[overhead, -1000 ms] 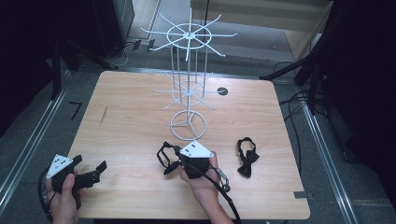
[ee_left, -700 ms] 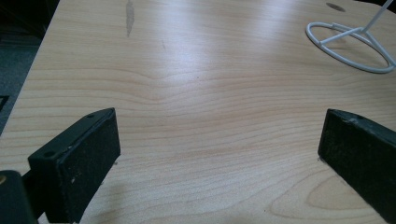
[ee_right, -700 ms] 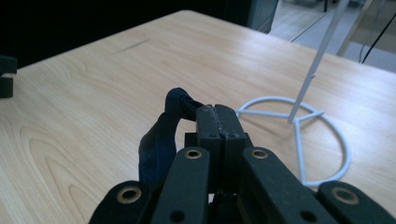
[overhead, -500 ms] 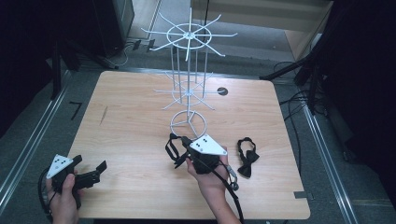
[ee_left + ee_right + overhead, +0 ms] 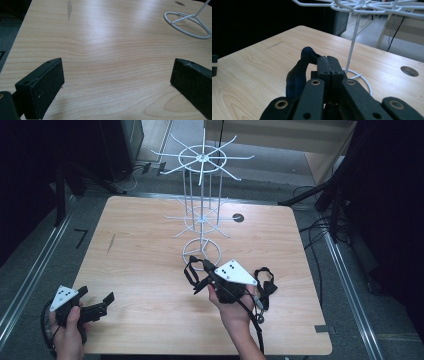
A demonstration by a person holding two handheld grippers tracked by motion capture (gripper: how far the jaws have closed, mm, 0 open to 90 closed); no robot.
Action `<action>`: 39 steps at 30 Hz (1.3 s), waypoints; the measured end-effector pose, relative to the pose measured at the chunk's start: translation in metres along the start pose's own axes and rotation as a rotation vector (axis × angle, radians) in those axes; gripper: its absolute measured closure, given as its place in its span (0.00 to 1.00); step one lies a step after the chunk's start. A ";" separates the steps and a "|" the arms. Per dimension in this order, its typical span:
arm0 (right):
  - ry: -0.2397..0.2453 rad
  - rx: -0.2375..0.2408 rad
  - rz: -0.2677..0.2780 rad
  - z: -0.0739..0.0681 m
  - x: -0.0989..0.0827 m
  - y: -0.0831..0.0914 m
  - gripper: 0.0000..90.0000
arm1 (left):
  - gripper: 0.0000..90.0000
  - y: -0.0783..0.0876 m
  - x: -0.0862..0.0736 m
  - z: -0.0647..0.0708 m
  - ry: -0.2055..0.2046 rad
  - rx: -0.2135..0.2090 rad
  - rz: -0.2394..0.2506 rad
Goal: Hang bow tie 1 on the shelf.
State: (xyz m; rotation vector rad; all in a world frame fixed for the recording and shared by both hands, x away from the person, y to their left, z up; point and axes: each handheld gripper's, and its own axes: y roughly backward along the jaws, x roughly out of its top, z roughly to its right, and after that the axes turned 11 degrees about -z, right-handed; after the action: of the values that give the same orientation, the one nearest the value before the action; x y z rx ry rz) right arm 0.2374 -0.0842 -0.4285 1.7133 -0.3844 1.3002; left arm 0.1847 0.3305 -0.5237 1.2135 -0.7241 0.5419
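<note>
The right gripper (image 5: 204, 279), its fingers clenched on a dark strap loop (image 5: 191, 271) just above the worktop (image 5: 140, 260), sits directly before the white wire rack (image 5: 202, 210), whose hooks lie up and ahead, while the left gripper (image 5: 97, 304) idles released, well apart.

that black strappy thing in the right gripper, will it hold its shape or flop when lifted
Probably floppy: the black strap droops in loops from the right gripper, whose jaws pinch it shut. Likely light, since a thin pinch carries it. It may swing and snag the wire rack.
</note>
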 end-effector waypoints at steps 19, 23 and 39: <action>-0.003 -0.011 0.079 0.005 0.016 0.019 1.00 | 0.00 0.000 0.000 0.000 0.000 0.000 0.001; 0.001 -0.010 0.092 0.004 0.018 0.022 1.00 | 0.00 0.000 0.000 0.000 -0.001 0.001 0.001; 0.003 0.000 0.129 0.002 0.033 0.030 1.00 | 0.00 0.000 0.000 0.000 0.004 -0.003 0.003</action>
State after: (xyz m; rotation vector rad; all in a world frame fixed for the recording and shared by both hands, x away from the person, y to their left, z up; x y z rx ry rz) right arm 0.2299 -0.0928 -0.3855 1.7100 -0.5002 1.3943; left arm 0.1846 0.3306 -0.5237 1.2087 -0.7232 0.5451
